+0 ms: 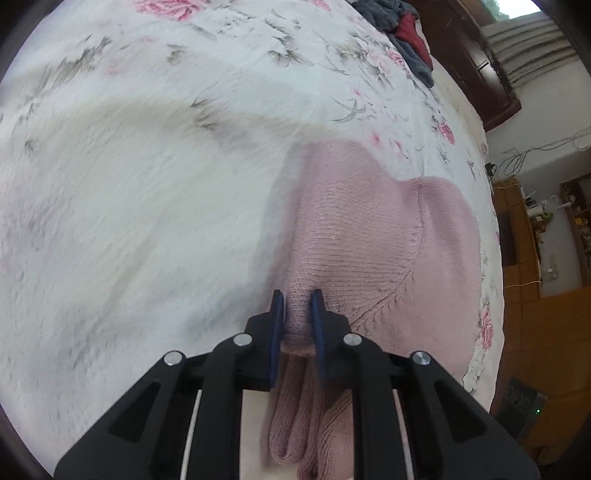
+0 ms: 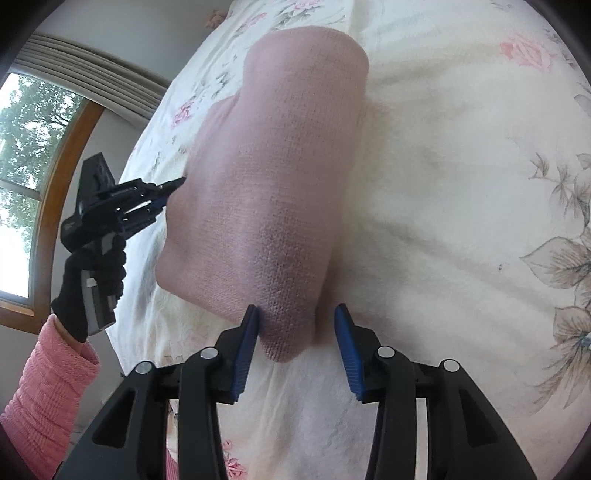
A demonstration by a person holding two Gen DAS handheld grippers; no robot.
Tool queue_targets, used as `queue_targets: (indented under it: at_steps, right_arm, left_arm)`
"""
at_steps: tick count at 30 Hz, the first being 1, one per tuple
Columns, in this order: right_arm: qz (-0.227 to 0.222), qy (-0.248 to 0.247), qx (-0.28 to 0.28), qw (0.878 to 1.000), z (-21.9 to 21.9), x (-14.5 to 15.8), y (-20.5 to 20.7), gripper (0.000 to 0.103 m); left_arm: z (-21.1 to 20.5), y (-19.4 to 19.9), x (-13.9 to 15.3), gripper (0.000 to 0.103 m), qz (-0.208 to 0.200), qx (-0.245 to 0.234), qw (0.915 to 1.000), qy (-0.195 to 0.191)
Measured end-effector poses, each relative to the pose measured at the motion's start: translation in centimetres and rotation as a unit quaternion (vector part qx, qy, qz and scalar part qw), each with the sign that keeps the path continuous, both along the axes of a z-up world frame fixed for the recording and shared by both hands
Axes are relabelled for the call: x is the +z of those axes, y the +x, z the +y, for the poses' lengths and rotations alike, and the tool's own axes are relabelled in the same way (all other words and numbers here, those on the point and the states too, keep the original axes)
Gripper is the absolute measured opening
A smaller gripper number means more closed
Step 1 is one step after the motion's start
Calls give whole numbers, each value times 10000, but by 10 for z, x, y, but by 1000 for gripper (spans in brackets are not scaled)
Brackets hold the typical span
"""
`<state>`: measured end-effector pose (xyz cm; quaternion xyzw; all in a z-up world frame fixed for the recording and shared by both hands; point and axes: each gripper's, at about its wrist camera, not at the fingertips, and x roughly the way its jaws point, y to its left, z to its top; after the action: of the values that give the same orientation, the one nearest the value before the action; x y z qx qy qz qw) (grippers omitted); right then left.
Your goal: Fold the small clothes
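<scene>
Pink knitted garment (image 1: 373, 236) spread on a bed (image 1: 147, 206) covered by a white floral bedspread (image 2: 461, 192), seen from both wrist views. Left gripper (image 1: 297, 299) closed on a bunched fold of the knit, blue pads (image 1: 277, 325) pressing the fabric from both sides, loose folds hanging beneath between the black linkages. Same left gripper (image 2: 173, 186) visible in the right wrist view at the garment's left edge, held by a gloved hand (image 2: 92, 280) with a pink ribbed sleeve (image 2: 44, 398) below it. Right gripper (image 2: 295, 314) open, blue pads (image 2: 245, 354) set well apart on either side of the garment's near, rounded end (left pad touching or just beside the knit; right pad apart from it, over bare bedspread). Garment (image 2: 273, 177) lying lengthwise away from the right gripper, its far end squared off, surface smooth with one broad fold line. Background, left wrist view: heap of dark grey and red clothes (image 1: 402, 33) at the far edge of the bed, wooden furniture (image 1: 524, 236) and trailing cables beyond. Background, right wrist view: arched window (image 2: 33, 177) with wooden frame, trees outside. Motion blur over the left part of the bedspread in the left wrist view.
</scene>
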<state>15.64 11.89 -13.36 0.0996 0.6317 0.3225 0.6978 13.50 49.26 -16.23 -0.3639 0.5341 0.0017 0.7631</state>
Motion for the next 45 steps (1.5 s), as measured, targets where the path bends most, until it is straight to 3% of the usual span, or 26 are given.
queue_targets:
  at_steps: [2,4,5,6,10,13,16,20,26,27,30,32,33,40,45]
  right_arm:
    - [-22,-38,22,10000,2,1,1,44]
    - [-45,-12,32,10000,3,5,3,44]
    - [-45,17,-1,10000,1,7,6,44]
    - [-58,48,-26,10000,1,9,7,46]
    - [-80,349,-210,9991,-5,17,24,55]
    - [-29,495,-332,9982,-7,17,40,66]
    - [157,787,-501,9955,-8,10,61,67]
    - [347,995,-594,9927,-4,-2,81,76]
    - [883,1389,-636,9843,16,-38,102,88]
    - [950,1492,-675,9819,17,-42,103,87]
    - [961,1581,-749,9799,23,-46,105,76]
    - [902,1643,-730,9796,22,-39,102,62]
    - [894,1719,-728,9783,18,-35,100,60]
    - [612,1956,-577,9771,-7,17,74,57]
    - [439,2071,-572,9757,-66,60,46,57]
  left_arm:
    - [1,-1,3,20,-55,-44,9999,-111]
    - [3,-2,10,35,-153,-104,9998,-110]
    - [3,-2,13,53,-183,-118,9997,-71]
    - [5,-3,17,62,-244,-126,9996,-38]
    - [7,1,11,73,-222,-306,9991,-176]
    - [4,8,-4,74,-55,-464,9986,-233]
    - [2,17,-14,74,-275,-500,9971,-498]
    - [-12,35,-25,74,-391,-827,9921,-858]
    - [-33,53,-33,76,-547,-1067,9878,-995]
    - [-36,55,-34,75,-547,-1094,9878,-967]
    - [-37,53,-31,52,-620,-1064,9874,-990]
    - [-37,48,-26,47,-716,-1025,9861,-1091]
    - [-39,46,-23,45,-753,-1014,9856,-1122]
    - [-76,25,25,39,-1191,-1203,9749,-1449]
    - [-125,0,64,39,-1485,-1371,9620,-1839]
